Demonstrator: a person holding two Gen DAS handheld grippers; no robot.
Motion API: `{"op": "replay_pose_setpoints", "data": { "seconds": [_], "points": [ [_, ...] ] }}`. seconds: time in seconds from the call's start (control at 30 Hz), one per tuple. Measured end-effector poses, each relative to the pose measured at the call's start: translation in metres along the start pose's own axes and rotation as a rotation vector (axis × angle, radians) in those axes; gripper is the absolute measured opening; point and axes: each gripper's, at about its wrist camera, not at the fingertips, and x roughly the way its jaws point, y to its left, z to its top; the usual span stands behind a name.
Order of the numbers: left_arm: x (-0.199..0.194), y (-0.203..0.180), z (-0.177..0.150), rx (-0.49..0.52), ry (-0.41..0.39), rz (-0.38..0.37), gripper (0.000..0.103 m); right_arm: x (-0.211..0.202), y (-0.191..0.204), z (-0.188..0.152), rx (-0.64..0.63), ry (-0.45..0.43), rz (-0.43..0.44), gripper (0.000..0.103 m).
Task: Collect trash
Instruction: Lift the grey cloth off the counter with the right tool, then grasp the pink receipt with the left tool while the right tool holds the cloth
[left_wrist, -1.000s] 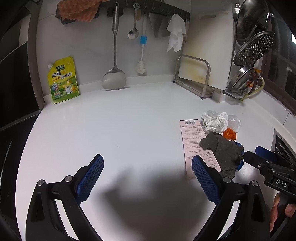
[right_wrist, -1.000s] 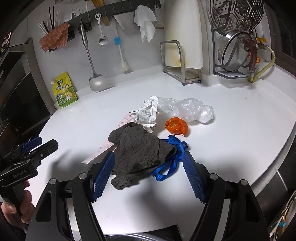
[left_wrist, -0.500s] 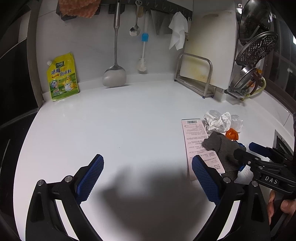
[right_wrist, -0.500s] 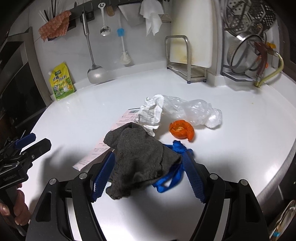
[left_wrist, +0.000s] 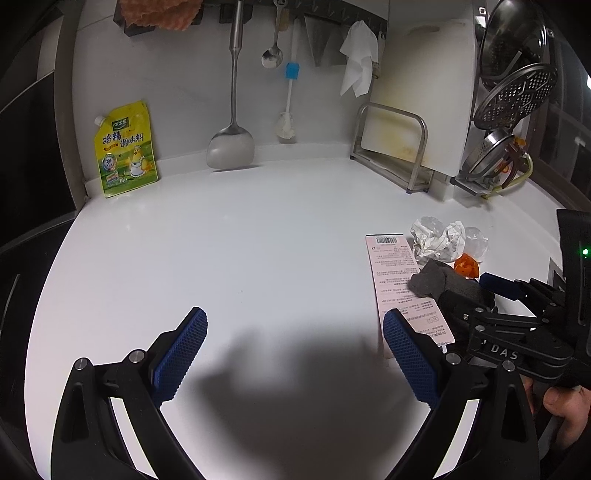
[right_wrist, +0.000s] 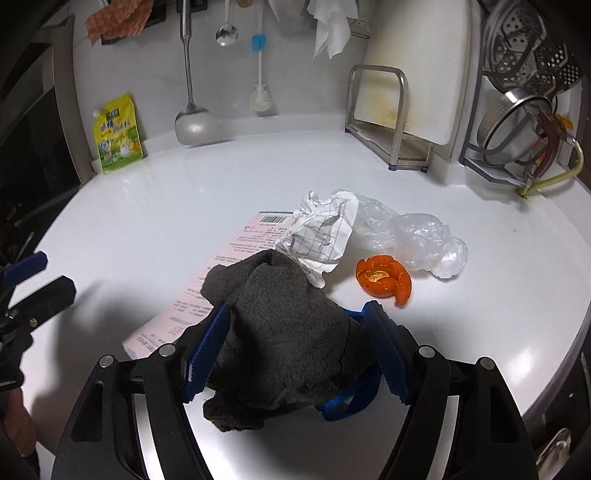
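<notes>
Right wrist view alone shows me the blue strap (right_wrist: 347, 400) under the grey cloth (right_wrist: 280, 332), which sits between my right gripper's (right_wrist: 295, 350) spread pads, beside the receipt (right_wrist: 236, 254). My left gripper (left_wrist: 295, 354) is wide open over bare counter (left_wrist: 240, 258).

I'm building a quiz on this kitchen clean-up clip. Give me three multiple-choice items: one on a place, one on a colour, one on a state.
1. Where does the grey cloth lie?
A. partly on the pink receipt
B. in the dish rack
C. hung on the wall rail

2. What colour is the peel?
A. green
B. orange
C. purple

3. How is the left gripper?
A. shut on the receipt
B. open, holding nothing
C. shut on the peel

Answers: 1 A, the cloth covers the receipt's near part; 2 B, it is plainly orange; 3 B, its jaws stand wide over the bare counter.
</notes>
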Motion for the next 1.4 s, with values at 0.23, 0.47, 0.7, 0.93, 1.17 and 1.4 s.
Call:
{"op": "replay_pose_setpoints", "data": {
  "seconds": [0.23, 0.47, 0.7, 0.93, 1.17, 1.4],
  "points": [
    [0.0, 0.0, 0.0, 0.0, 0.004, -0.001, 0.094, 0.004, 0.014, -0.002, -0.086, -0.002, -0.055, 0.05],
    [-0.001, -0.003, 0.0, 0.005, 0.003, 0.001, 0.094, -0.004, 0.019, -0.006, -0.118, -0.039, -0.062, 0.029],
    [-0.003, -0.007, 0.001, 0.008, 0.003, -0.007, 0.094, -0.025, -0.013, -0.003, 0.051, -0.078, 0.112, 0.027],
    [-0.003, -0.017, 0.004, 0.011, 0.007, -0.017, 0.094, -0.062, -0.041, -0.004, 0.169, -0.191, 0.19, 0.027],
    [0.006, -0.04, 0.009, 0.037, 0.03, -0.047, 0.094, -0.083, -0.064, -0.012, 0.198, -0.232, 0.126, 0.027],
    [0.031, -0.068, 0.017, 0.076, 0.074, -0.057, 0.094, -0.092, -0.093, -0.032, 0.265, -0.245, 0.123, 0.027]
  ]
}}
